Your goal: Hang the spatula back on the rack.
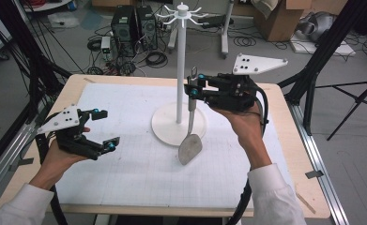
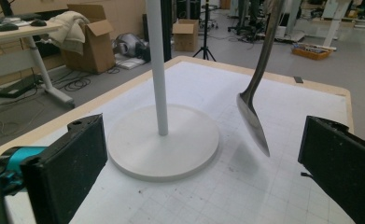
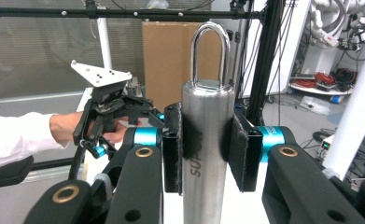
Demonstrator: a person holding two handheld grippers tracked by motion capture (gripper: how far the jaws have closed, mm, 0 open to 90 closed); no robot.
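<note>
One table carries everything here, its white gridded mat reaching nearly to the wooden edges. On it, a little past centre toward twelve o'clock, stands the white rack: a round base, a tall post, and a ring of hooks at the top. The likely aim, judging by the layout, is to hang the utensil on one of those hooks.

The right hand-held gripper sits just beside the post at its three o'clock, clenched on the handle of a steel ladle. The right gripper view shows the pads pressed to both sides of the handle, with the hanging loop standing clear above the jaws. The ladle's long axis runs near vertical, bowl down and hanging just over the mat at the base's five o'clock edge, apparently not touching it. The hooks lie well above the loop, toward eleven o'clock, so the coming move calls for a lift and then a short sideways reach. This hand is clearly the nearer one, forearm coming in from five o'clock.

The left hand-held gripper is released, jaws wide apart and empty, held low at nine o'clock and aimed at the base.
</note>
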